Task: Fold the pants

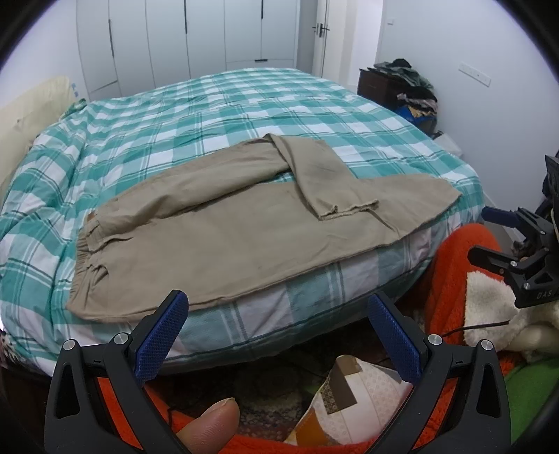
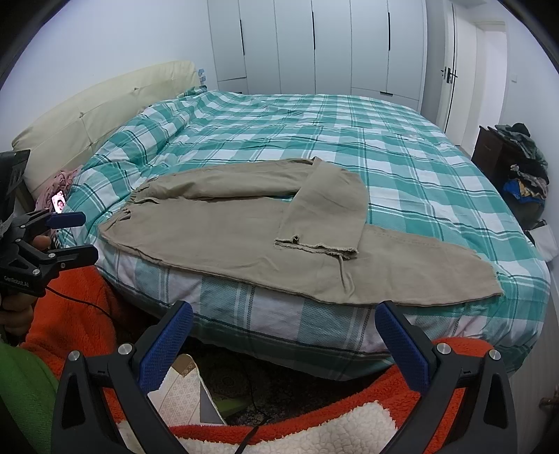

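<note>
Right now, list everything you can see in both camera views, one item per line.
Beige cotton pants: one, beige, flat at the bed's near edge, one leg folded back over the other.
Teal-and-white checked duvet: one, covering the bed.
Cream padded headboard: one, at the bed's head.
White wardrobe doors: several, far wall.
White door with dark handle: one, beside the wardrobe.
Dark wooden cabinet: one, by the wall, with a pile of mixed clothes on and beside it.
Orange fleece blanket: one, in front of the bed.
Left claw: open, blue pads.
Right claw: open, blue pads.
Thumb: one, below the left claw.
</note>
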Available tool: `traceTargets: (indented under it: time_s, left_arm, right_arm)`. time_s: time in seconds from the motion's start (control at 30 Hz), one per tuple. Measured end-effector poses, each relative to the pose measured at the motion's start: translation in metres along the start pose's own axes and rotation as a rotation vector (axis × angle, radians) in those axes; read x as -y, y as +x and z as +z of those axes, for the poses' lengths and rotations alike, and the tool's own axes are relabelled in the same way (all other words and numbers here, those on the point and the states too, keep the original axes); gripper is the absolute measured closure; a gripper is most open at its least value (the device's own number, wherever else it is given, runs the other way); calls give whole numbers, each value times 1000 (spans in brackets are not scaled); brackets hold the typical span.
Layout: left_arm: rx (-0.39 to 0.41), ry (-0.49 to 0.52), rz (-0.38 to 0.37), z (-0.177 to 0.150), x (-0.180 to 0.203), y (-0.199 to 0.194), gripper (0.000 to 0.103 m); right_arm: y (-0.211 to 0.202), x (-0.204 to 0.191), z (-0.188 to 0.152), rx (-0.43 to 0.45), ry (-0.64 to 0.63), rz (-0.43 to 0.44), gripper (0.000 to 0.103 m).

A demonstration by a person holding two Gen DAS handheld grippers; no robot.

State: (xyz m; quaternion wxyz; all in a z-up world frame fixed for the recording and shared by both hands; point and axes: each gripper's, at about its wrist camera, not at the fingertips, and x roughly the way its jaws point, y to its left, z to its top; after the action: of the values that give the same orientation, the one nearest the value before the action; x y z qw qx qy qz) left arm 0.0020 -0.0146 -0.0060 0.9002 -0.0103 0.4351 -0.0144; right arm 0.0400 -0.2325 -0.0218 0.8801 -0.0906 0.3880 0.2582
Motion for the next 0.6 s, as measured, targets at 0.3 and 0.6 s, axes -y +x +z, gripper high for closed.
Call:
traceTargets:
  time_s: [0.3, 0.6]
  left_arm:
    - [-4, -2, -1, -1, 1, 1, 1]
    - [-9, -5, -4, -2, -1, 3, 1]
  right_arm:
    - [2, -3, -2, -5, -1, 4, 0]
    - [7, 0, -2, -14, -1, 11, 0]
